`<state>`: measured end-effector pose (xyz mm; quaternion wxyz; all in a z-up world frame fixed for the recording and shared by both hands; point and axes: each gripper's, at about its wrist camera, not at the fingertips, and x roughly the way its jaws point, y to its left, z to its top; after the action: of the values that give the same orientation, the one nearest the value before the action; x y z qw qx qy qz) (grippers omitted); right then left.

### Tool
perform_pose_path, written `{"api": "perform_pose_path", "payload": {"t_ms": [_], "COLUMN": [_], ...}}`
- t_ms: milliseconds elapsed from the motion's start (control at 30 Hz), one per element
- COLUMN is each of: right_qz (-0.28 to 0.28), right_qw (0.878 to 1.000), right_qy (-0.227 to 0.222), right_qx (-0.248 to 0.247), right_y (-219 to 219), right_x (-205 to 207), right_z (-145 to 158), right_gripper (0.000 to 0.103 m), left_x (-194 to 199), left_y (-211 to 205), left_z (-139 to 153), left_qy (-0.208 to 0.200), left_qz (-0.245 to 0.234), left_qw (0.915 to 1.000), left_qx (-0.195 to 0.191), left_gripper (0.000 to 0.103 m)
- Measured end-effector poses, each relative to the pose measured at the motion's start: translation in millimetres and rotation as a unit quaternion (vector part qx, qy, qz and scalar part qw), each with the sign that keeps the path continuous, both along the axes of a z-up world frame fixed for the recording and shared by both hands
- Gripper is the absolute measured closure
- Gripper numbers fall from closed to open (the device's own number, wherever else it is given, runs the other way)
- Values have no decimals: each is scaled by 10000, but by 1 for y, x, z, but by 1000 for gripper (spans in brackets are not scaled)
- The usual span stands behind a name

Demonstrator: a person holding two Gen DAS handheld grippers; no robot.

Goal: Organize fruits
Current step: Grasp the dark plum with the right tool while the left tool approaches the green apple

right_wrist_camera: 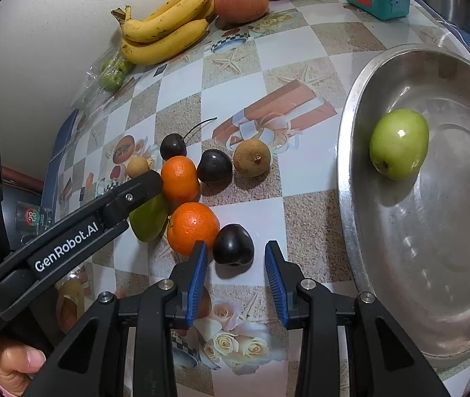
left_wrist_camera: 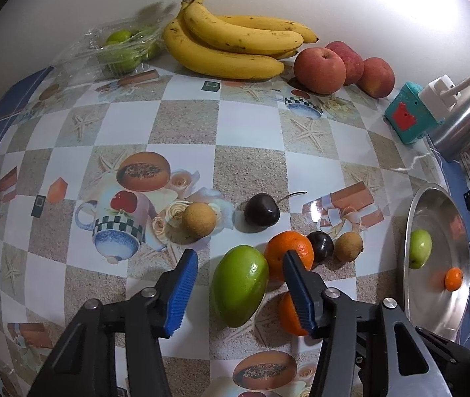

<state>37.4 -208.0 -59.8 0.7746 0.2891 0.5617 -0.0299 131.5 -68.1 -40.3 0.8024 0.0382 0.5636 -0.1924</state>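
Observation:
My left gripper (left_wrist_camera: 240, 255) points down over a green mango-like fruit (left_wrist_camera: 238, 284) that lies between its blue pads. A gap shows on the left side, so it is open. Its right finger (left_wrist_camera: 296, 284) stands between that fruit and two oranges (left_wrist_camera: 289, 251). In the right wrist view my right gripper (right_wrist_camera: 236, 245) is open, with a dark cherry (right_wrist_camera: 233, 244) between its fingertips and space on both sides. A steel bowl (right_wrist_camera: 351, 165) at the right holds a green fruit (right_wrist_camera: 399, 144).
More cherries (right_wrist_camera: 214, 165), brown longans (right_wrist_camera: 252, 158) and oranges (right_wrist_camera: 192, 228) lie close together on the patterned tablecloth. Bananas (left_wrist_camera: 231, 46), apples (left_wrist_camera: 319, 69) and a bag of green fruit (left_wrist_camera: 122, 49) sit by the wall. A teal box (left_wrist_camera: 407, 112) and a metal flask (left_wrist_camera: 466, 122) stand at the right.

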Motion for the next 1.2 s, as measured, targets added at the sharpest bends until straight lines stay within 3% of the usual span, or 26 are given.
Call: {"api": "perform_pose_path", "payload": {"t_ms": [267,500,700,1200], "right_qz": [-23,0,-69,-179], "right_qw": [10000,9998,9995,9981], "right_qy": [-20,-50,-62,-40], "right_qx": [72,169,302,596], "right_y": [-1,0,-4,-7], "right_x": [-1,0,-3,-6], "right_z": [-1,-1,-2,-7], "right_gripper": [67,74,74,74], "left_x": [3,-2,-2,0], "left_y": [9,0,1,16], "left_z": [0,-4,-9,-4], "left_qy": [102,159,343,352], "left_qz": [135,-79,-52,282], "left_qw": [9999,9997,9994,9989], "left_qx": [7,154,92,81], "left_gripper": [47,47,62,63]}}
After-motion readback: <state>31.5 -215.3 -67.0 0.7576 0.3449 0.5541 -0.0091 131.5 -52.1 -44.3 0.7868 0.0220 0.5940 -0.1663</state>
